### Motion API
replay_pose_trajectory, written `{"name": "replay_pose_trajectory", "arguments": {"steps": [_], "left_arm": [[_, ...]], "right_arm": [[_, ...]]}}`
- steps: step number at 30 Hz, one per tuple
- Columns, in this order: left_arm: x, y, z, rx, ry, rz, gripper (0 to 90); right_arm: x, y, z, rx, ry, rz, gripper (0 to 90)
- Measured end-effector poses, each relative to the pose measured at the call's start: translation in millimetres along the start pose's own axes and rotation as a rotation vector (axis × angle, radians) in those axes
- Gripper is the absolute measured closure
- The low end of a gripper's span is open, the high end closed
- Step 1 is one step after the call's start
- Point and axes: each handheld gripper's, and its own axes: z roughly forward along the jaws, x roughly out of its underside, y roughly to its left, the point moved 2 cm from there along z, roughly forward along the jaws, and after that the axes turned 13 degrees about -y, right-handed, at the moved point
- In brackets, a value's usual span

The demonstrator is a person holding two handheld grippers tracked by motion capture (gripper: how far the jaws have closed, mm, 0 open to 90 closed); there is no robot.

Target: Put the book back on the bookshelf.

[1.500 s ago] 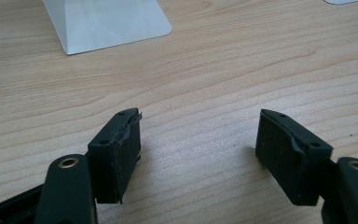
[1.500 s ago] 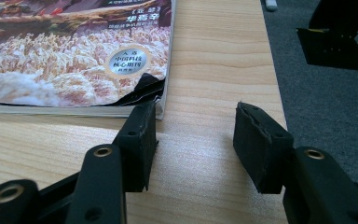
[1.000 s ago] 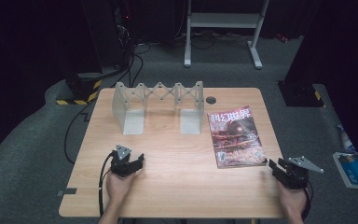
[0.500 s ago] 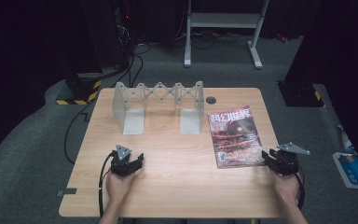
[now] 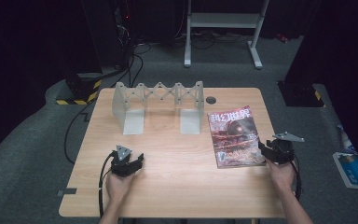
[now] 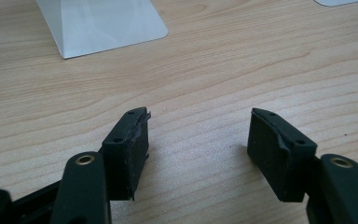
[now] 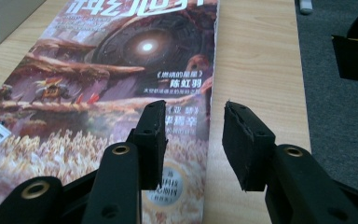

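Observation:
A magazine [image 5: 233, 136] with a reddish sci-fi cover lies flat on the right half of the wooden table [image 5: 177, 186]; its cover [image 7: 98, 79] takes up the left of the right gripper view. My right gripper [image 5: 266, 150] hovers at the magazine's lower right edge, open, its jaws [image 7: 193, 135] straddling that edge. My left gripper [image 5: 131, 162] rests low over bare wood at the front left, open with nothing between its jaws [image 6: 198, 144]. A white expandable book rack [image 5: 158, 106] stands upright at the back of the table.
A foot plate of the rack [image 6: 102, 23] lies ahead of the left gripper. A cable hole [image 5: 210, 100] sits near the table's back edge. Beyond the table's right edge is grey carpet [image 7: 345, 107] with a blue-and-white item [image 5: 354, 169] on the floor.
My right gripper has moved in from the table's right edge to the magazine's lower right edge. The left gripper has stayed where it was.

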Motion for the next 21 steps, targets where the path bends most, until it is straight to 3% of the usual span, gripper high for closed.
{"name": "replay_pose_trajectory", "arguments": {"steps": [5,10,17,21], "left_arm": [[0.1,-1.6,-0.7,0.006,0.001,0.003,38.3],[0.7,-6.8,-2.0,0.041,-0.003,0.032,37.2],[-2.8,2.6,-2.9,0.027,0.019,-0.072,39.0],[-4.8,4.1,-2.0,0.022,0.022,-0.085,38.9]], "right_arm": [[0.0,-3.3,7.5,-0.002,0.021,-0.006,60.8],[3.3,-6.2,14.8,0.002,0.044,0.0,60.1],[7.3,-12.1,22.6,0.023,0.067,0.046,59.9],[9.7,-15.3,25.8,0.017,0.081,0.074,58.3]]}}
